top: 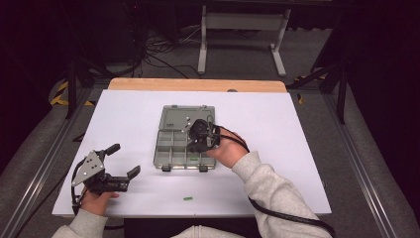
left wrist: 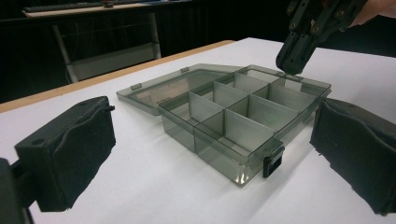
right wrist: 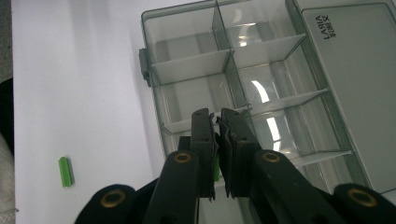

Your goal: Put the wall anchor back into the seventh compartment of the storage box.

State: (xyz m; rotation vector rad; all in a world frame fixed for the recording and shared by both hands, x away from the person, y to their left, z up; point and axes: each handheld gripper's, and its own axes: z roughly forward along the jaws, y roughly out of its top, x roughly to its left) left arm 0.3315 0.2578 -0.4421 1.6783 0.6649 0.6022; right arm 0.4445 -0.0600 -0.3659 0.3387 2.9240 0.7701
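White table, right gripper (top: 200,140) (shut) over organizer box (top: 171,148)

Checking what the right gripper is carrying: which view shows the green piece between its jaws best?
The right gripper view: a sliver of the held green piece shows between the shut right gripper, over the organizer box. In the high view and left gripper view, that gripper hides it.

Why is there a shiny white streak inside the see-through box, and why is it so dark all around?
Right gripper view: lamp glare streaks the clear box floor; the near jaws look soft. High view: the white table is brightly lit, the room behind nearly black. Left gripper view: the pads blur up close.
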